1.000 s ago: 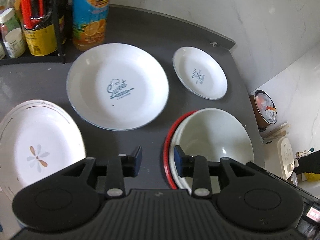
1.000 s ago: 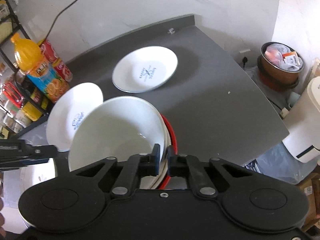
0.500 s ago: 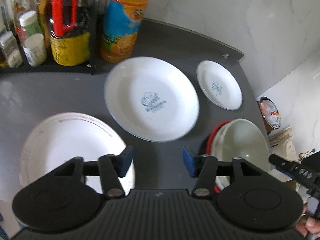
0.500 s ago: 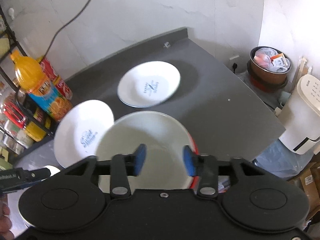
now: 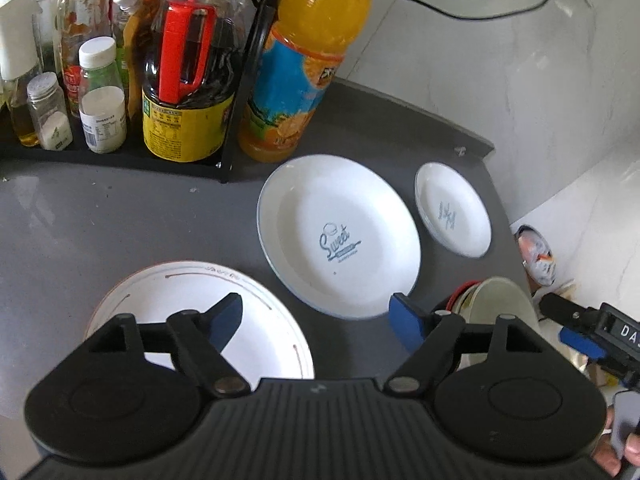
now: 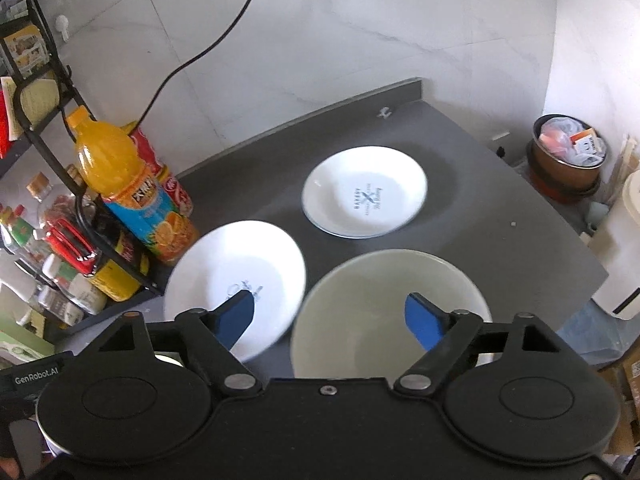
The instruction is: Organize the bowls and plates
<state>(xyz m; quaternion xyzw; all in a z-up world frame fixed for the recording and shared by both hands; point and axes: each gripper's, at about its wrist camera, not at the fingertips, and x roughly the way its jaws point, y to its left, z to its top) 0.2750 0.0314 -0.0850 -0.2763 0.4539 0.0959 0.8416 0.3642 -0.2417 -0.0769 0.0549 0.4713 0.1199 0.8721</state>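
White bowl nested in red-rimmed bowl

Dark grey counter, three white plates, stacked bowls, juice bottle, condiment rack

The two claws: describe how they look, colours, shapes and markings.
Both match. The left claw and right claw each have a black ribbed body, two round black discs, angular black linkage arms with silver rivets, and blue finger pads. In the left view the right claw's side carries white letters, partly cut off; the right view shows a "GenRobot.AI" label.
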